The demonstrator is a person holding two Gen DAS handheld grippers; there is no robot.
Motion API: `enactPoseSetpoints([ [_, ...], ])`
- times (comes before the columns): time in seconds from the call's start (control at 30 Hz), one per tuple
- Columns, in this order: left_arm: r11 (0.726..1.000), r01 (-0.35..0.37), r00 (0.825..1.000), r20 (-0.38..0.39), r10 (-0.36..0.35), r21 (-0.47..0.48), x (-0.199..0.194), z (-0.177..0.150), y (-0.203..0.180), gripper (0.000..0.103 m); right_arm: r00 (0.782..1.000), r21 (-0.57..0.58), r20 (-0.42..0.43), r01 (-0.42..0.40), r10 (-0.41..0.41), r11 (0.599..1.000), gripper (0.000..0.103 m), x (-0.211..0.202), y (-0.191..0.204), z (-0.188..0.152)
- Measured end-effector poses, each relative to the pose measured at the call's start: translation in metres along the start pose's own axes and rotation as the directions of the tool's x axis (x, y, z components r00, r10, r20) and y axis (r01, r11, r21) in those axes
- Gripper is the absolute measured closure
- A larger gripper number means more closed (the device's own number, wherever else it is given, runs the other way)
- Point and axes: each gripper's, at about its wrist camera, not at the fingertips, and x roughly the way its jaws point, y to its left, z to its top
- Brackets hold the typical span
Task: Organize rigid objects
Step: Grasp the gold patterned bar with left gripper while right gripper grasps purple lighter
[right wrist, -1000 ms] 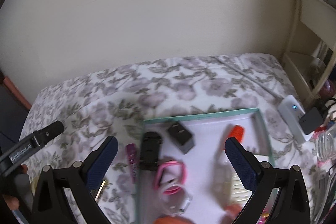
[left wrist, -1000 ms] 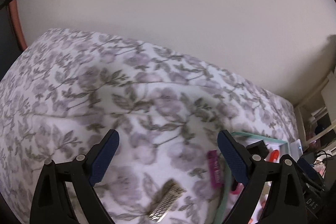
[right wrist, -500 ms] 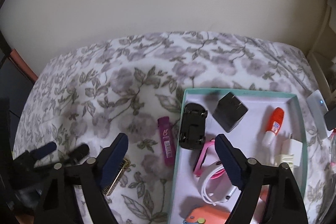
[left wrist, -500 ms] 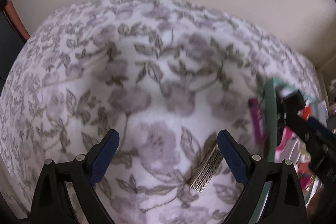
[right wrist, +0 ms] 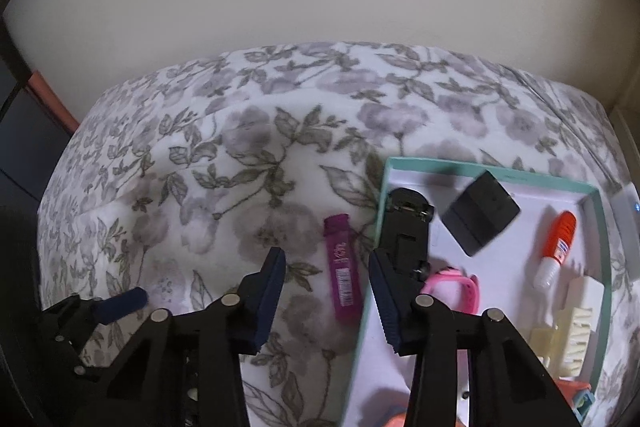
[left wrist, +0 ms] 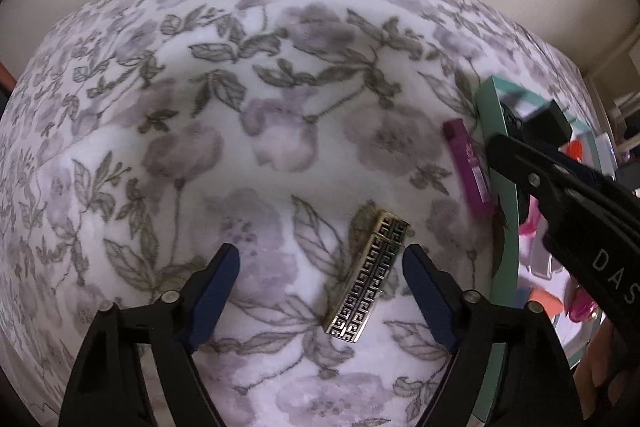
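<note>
Figure: two claws descending on the last loose items beside a sorting box, seen from both wrist views.

I am finding most of the work already done. The teal-rimmed box (right wrist: 596, 227) is holding a black toy car (right wrist: 406, 227), a black charger cube (right wrist: 482, 213), an orange-capped tube (right wrist: 558, 247), a pink watch strap (right wrist: 456, 285) and a cream plug-like piece (right wrist: 576, 319). Two items are lying outside it on the floral bedspread (left wrist: 240, 107): a purple tube (right wrist: 342, 265) just beside the box's left wall, and a gold patterned case (left wrist: 368, 279) further left, well apart from the box.

I am closing the right claw (right wrist: 326, 291) with the purple tube between its pads; the pads are not yet pressing on it. I am also closing the left claw (left wrist: 320, 291), which is standing apart around the gold patterned case; the case is sitting nearer the right-hand pad, and I cannot tell whether that pad is grazing it.

Edges and room: the right claw's outer finger is working close to the box wall, so I am judging that side tight and liable to nudge the wall. The bedspread left of both items is lying open. The two claws are working near each other, the right one crossing the left wrist view's right edge. The wall behind is standing well clear of both.
</note>
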Motion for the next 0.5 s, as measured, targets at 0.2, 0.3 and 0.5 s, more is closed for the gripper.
enactPoseSetpoints([
  [0.2, 0.999, 0.020, 0.999, -0.045, -0.018, 0.030, 0.010, -0.001, -0.008, 0.040, 1.000, -0.023, -0.015, 0.002, -0.002, 1.000, 0.064, 0.011, 0.007, 0.000],
  [0.3, 0.999, 0.031, 0.998, -0.057, -0.029, 0.035, 0.013, -0.002, -0.011, 0.046, 1.000, -0.024, -0.016, 0.005, -0.005, 1.000, 0.064, 0.014, 0.008, 0.001],
  [0.5, 0.995, 0.091, 0.994, -0.068, -0.088, 0.044, 0.017, -0.003, -0.024, 0.070, 0.999, -0.045, -0.018, 0.043, -0.044, 0.998, 0.064, 0.020, 0.011, 0.006],
])
